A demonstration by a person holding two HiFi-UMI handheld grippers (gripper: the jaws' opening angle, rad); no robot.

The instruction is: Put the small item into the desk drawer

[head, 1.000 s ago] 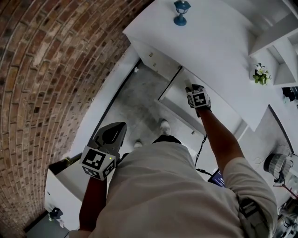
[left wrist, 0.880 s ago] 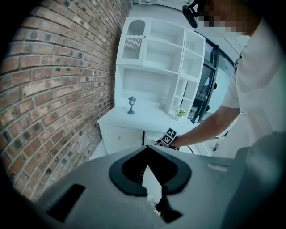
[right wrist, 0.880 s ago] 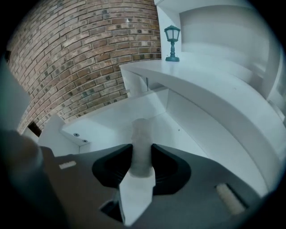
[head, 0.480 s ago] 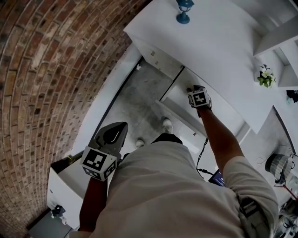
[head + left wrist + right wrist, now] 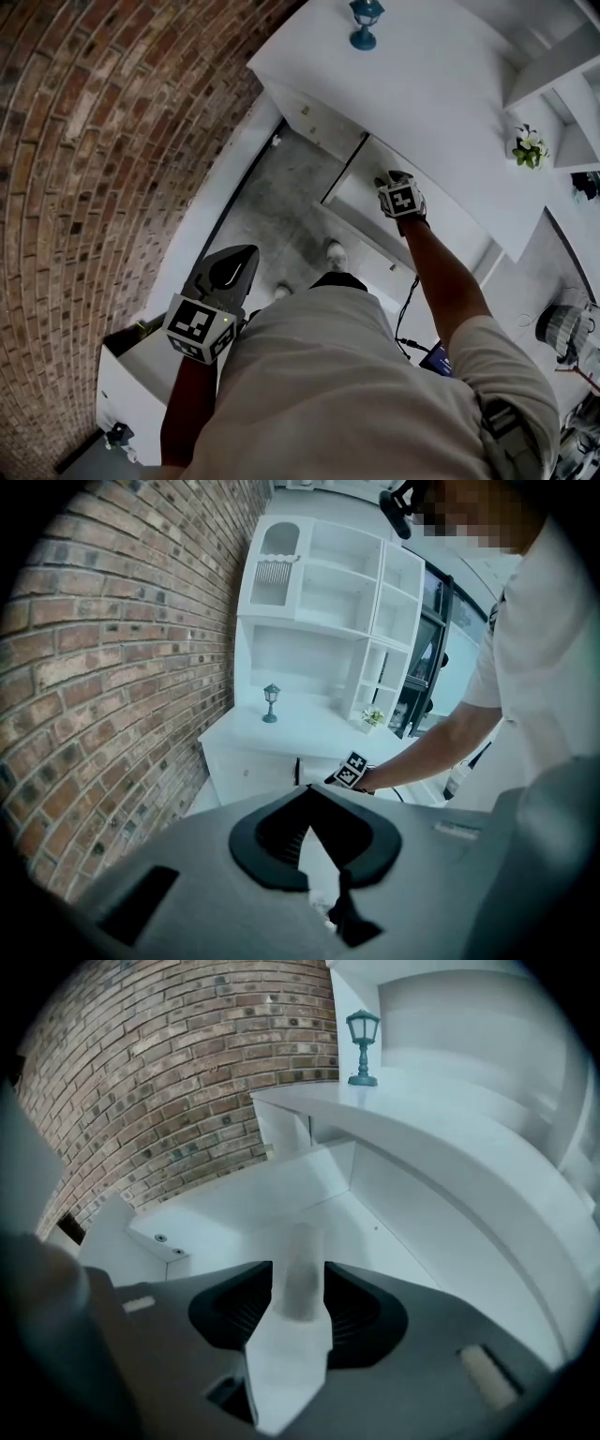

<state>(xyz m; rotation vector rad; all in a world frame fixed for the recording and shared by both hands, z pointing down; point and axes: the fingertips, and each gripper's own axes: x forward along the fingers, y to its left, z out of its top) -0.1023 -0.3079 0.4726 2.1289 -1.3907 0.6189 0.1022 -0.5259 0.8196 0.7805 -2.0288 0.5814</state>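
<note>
The item point(image 5: 300, 1274) sits right between the jaws of the right tool point(image 5: 389, 181), at their tips; it is a pale, stubby, roundish piece, blurred against a sharp background, and its long axis runs straight out ahead of the tool, along the jaws rather than across them; what it is made of I cannot tell.

Directly ahead of and below those tips lies the open drawer point(image 5: 234, 1213); its white floor fills the gap under the item, its front wall is off to the tool's left, and the edge of the worktop point(image 5: 441, 1147) hangs over to the tool's right and beyond; so the item is already over the drawer's hollow, not over the rim.

The right tool's jaws are opening and stand wide; the item fills most of the gap, yet the pads do not seem to press it, and I judge it to be let go and dropping away from the tips into the drawer; the release is the step in hand, and all it asks is that the tool hold its place over the hollow.

The left tool point(image 5: 242, 258) is well behind, close to the body and far from the drawer; its jaws meet at the tips with nothing between them.
</note>
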